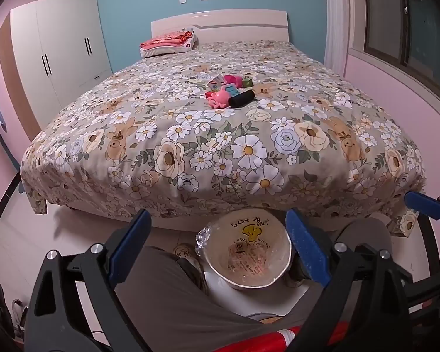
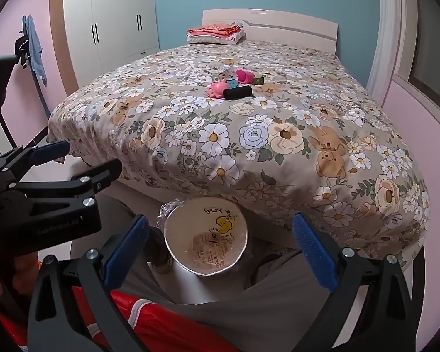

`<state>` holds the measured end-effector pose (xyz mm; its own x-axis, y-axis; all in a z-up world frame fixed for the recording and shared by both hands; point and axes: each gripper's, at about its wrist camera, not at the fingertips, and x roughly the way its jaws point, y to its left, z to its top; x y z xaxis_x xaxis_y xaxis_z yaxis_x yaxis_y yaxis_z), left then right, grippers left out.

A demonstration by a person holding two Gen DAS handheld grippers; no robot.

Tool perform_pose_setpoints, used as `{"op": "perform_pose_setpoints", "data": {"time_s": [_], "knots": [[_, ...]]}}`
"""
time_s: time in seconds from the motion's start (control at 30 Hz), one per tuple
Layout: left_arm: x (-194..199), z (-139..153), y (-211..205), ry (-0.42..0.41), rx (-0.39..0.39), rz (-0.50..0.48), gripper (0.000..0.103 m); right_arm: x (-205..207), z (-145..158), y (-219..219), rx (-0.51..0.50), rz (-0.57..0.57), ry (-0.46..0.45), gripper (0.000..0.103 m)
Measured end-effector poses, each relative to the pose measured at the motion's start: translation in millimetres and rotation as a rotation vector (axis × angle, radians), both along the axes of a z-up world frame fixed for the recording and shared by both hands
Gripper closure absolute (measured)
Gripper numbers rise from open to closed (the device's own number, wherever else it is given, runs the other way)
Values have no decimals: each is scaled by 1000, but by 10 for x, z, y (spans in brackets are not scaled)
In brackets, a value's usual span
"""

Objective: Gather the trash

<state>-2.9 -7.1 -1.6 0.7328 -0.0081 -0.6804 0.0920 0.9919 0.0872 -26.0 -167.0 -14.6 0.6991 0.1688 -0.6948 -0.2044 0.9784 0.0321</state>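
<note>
A small cream trash bin (image 1: 245, 259) with a yellow cartoon print and a clear liner stands on the floor at the foot of the bed; it also shows in the right wrist view (image 2: 206, 245). On the bed lies a cluster of items (image 1: 230, 91): pink toys, a black cylinder (image 1: 242, 99), small cartons and a green cube; the cluster shows in the right wrist view (image 2: 233, 85) too. My left gripper (image 1: 220, 252) is open and empty, held low above the bin. My right gripper (image 2: 220, 249) is open and empty beside it.
The bed with a floral cover (image 1: 220, 146) fills the middle. Folded pink bedding (image 1: 168, 42) lies by the headboard. A white wardrobe (image 1: 61, 58) stands left, a window (image 1: 410, 29) right. The person's grey-trousered legs (image 1: 167, 299) flank the bin.
</note>
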Motion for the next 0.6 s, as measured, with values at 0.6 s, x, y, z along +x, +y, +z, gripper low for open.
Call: {"op": "perform_pose_setpoints", "data": {"time_s": [0.6], "knots": [[4,-4,-6,2,-2,0,12,12,19,-12,-6,2,-1,3]]}}
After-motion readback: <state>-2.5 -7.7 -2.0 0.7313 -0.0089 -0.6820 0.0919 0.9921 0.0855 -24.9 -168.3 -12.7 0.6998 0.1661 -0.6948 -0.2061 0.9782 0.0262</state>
